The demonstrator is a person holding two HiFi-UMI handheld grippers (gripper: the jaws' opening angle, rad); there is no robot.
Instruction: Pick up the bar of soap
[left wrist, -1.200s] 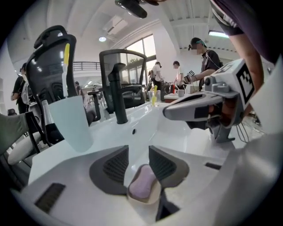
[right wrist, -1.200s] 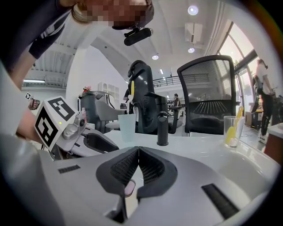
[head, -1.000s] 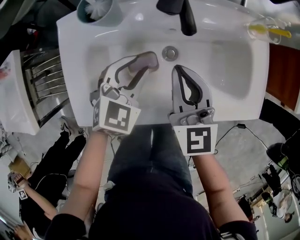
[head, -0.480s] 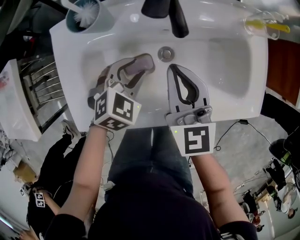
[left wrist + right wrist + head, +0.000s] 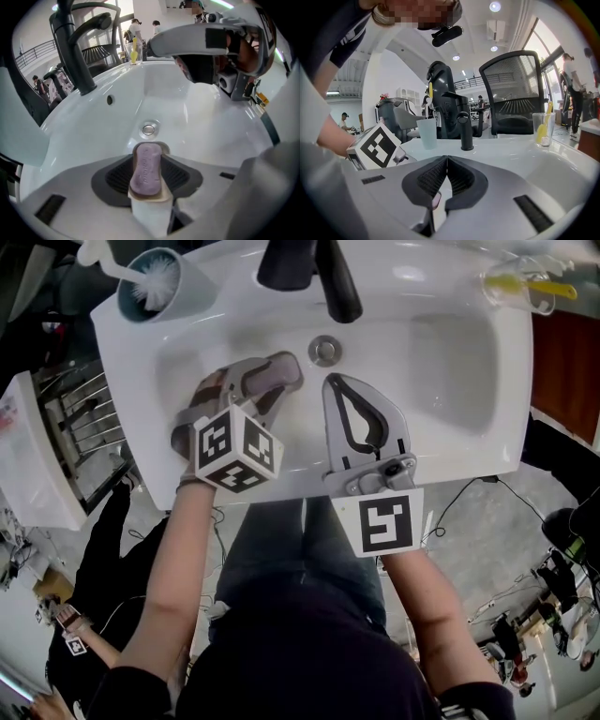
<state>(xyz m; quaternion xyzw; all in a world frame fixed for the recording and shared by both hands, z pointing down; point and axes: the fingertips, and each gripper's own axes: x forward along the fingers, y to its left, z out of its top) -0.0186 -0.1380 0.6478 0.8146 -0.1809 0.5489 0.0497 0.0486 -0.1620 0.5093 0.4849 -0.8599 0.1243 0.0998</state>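
1. The left hand-held gripper (image 5: 275, 382) is released. Its jaws are opening round the bar of soap (image 5: 146, 169), with the pads close at both flanks. The soap's underside is hidden.
2. The soap sits low in the sink (image 5: 469, 442), just short of the drain (image 5: 325, 350).
3. The right hand-held gripper (image 5: 334, 382) is clenched on nothing, near the left one.
4. The faucet (image 5: 333, 277) is cut off by the head view's top edge.
5. The sink's right half lies open up to its rim.

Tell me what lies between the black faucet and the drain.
A small dark hole in the white basin wall lies between the black faucet and the drain; the left gripper view shows it.
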